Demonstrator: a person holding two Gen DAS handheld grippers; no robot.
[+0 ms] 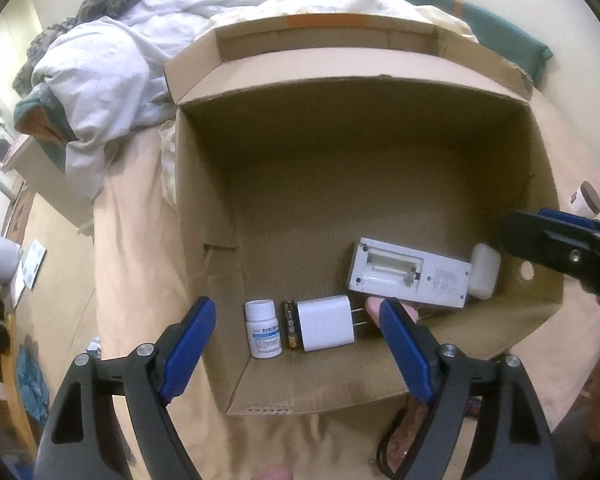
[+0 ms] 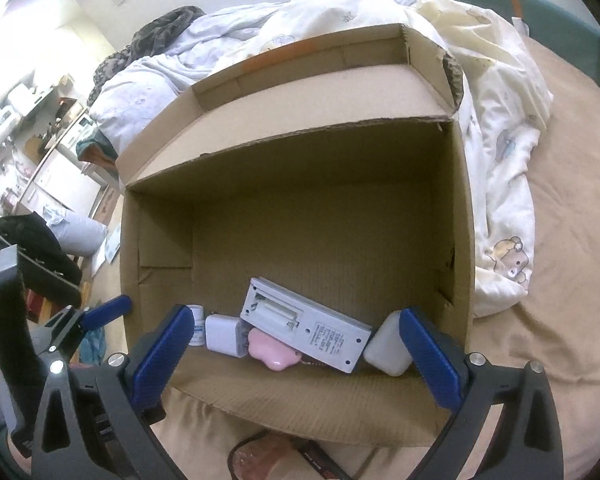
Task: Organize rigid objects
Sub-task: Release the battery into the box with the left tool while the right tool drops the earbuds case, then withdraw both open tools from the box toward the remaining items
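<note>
The left claw [image 1: 296, 328] stands wide over the near edge of the cardboard box [image 1: 204, 208], which sits on a bed [image 1: 132, 240], and it holds nothing; its blue pads press on no object. Between its two fingers, on the box floor, lie a small white pill bottle [image 1: 263, 330], then a dark battery [image 1: 290, 328] touching the bottle's right side, then a white charger plug [image 1: 326, 322] with its prongs pointing right. Just beside the left claw's right finger a pink item [image 1: 374, 306] peeks out, mostly hidden. Further right and a little beyond lies a white remote [image 1: 410, 276], back side up with its battery bay uncovered, and a white rounded case [image 1: 485, 274] touches its far right end. The right claw [image 2: 296, 352] is spread wide as well and grips nothing. In its own view the plug, the pink heart-shaped keychain [image 2: 270, 350] and the remote lie between its fingers, and the white case sits just beside its right finger [image 2: 428, 356]; contact there cannot be told.
</note>
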